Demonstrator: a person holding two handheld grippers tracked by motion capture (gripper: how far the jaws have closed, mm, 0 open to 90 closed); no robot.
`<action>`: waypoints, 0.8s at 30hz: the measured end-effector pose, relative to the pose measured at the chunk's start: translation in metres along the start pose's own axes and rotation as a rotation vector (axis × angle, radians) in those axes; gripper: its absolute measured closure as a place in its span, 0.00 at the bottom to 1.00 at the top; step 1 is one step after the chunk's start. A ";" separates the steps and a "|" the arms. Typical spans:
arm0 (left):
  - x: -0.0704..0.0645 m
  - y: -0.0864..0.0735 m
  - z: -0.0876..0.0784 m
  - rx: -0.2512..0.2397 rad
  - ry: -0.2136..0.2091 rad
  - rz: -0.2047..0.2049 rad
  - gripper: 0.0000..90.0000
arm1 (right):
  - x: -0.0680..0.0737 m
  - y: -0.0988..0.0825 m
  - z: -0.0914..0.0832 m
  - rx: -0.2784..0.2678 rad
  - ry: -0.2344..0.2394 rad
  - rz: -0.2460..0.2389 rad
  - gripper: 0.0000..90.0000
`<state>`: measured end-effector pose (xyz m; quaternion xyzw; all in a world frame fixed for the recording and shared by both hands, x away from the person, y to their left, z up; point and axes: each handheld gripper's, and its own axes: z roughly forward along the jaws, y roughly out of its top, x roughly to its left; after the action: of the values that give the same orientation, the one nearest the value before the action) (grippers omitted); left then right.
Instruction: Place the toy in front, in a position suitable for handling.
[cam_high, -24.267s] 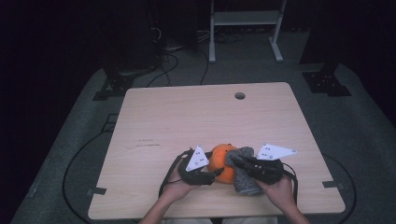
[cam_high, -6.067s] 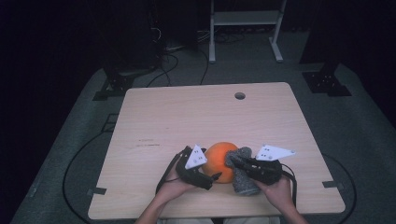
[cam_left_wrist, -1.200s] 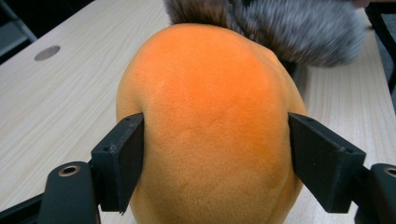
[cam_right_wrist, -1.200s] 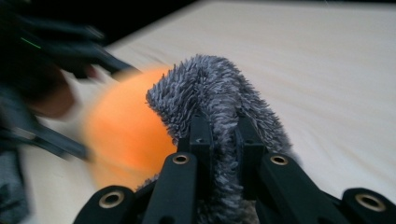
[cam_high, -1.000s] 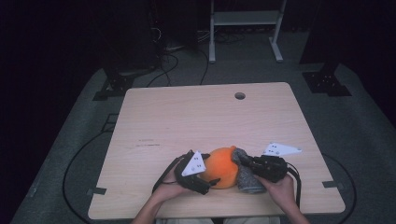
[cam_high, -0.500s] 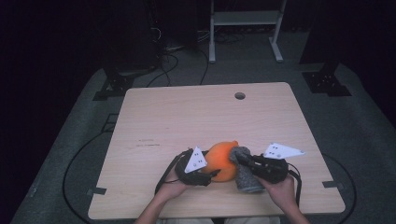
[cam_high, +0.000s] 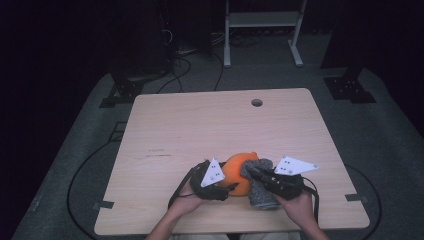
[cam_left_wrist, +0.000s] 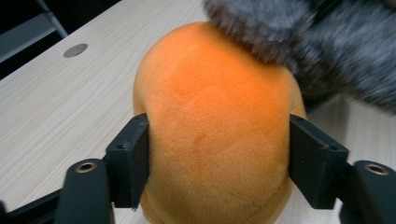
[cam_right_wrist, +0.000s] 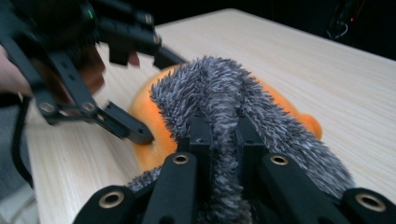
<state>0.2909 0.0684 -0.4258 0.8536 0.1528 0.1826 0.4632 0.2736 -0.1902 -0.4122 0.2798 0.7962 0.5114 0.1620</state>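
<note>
An orange plush ball (cam_high: 239, 170) lies on the wooden table (cam_high: 200, 130) near its front edge, with a grey fuzzy cloth (cam_high: 262, 192) draped over its right side. My left gripper (cam_high: 227, 189) comes at the ball from the left. In the left gripper view the orange plush ball (cam_left_wrist: 215, 121) sits between the jaws with both pads against its sides. Those jaws have just been opening a little, with the ball still between them. My right gripper (cam_right_wrist: 222, 130) is shut on a fold of the grey fuzzy cloth (cam_right_wrist: 219, 93). The left gripper (cam_right_wrist: 149, 91) shows beyond it.
A round cable hole (cam_high: 257, 102) sits near the table's far edge. A white metal stand (cam_high: 260, 20) and black cables (cam_high: 190, 60) are on the dark floor behind. The person's hands (cam_high: 300, 205) hold both grippers at the front edge.
The left gripper has edged slightly up and toward the orange ball. The right gripper has kept its hold on the grey cloth and shifted a little.
</note>
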 end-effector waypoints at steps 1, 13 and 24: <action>0.003 -0.001 0.000 0.000 -0.019 -0.034 0.24 | -0.004 -0.003 0.001 0.004 0.011 0.024 0.89; 0.011 -0.003 -0.005 -0.026 0.060 -0.079 0.36 | -0.014 -0.006 -0.010 0.004 -0.037 0.062 0.89; 0.007 -0.002 -0.004 -0.038 0.003 -0.052 0.18 | -0.006 -0.005 -0.002 0.005 0.012 0.005 0.89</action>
<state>0.2955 0.0753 -0.4247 0.8401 0.1723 0.1749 0.4838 0.2756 -0.1966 -0.4163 0.2793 0.7977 0.5114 0.1553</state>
